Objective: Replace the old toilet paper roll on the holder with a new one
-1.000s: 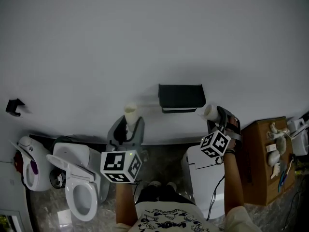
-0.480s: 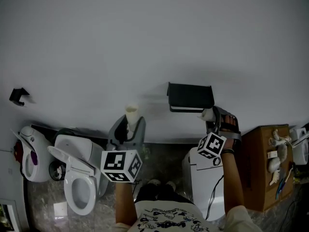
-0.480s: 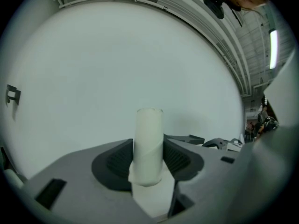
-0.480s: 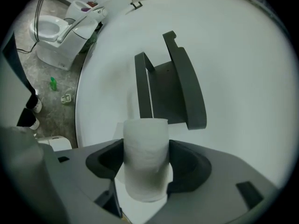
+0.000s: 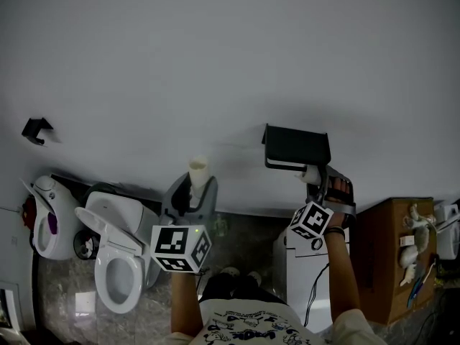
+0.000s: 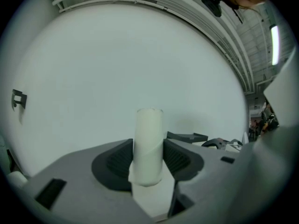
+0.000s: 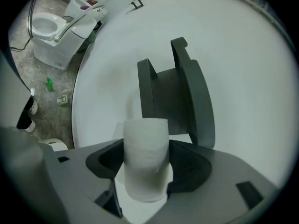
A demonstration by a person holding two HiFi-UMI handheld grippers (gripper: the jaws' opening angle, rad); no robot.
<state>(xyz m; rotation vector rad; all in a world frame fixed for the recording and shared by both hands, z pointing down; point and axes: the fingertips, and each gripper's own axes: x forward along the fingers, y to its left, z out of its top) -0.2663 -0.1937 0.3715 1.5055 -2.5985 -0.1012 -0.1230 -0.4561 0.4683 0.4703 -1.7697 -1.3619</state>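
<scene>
While the left gripper point(image 5: 192, 191) is clamping one bare tube point(image 6: 148, 139), the right gripper point(image 5: 321, 183) is squeezing one paper roll point(image 7: 145, 164), its view alone showing inside one holder point(image 7: 174, 94).

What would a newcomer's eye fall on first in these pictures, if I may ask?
Two grippers before a bare white wall: the left gripper is clamped on a slim cardboard tube, the right gripper on a toilet paper roll close to the black holder. A white toilet stands lower left.

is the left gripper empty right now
No, in the left gripper view the left gripper has its jaws closed on an upright pale cardboard tube with a spiral seam.
</scene>
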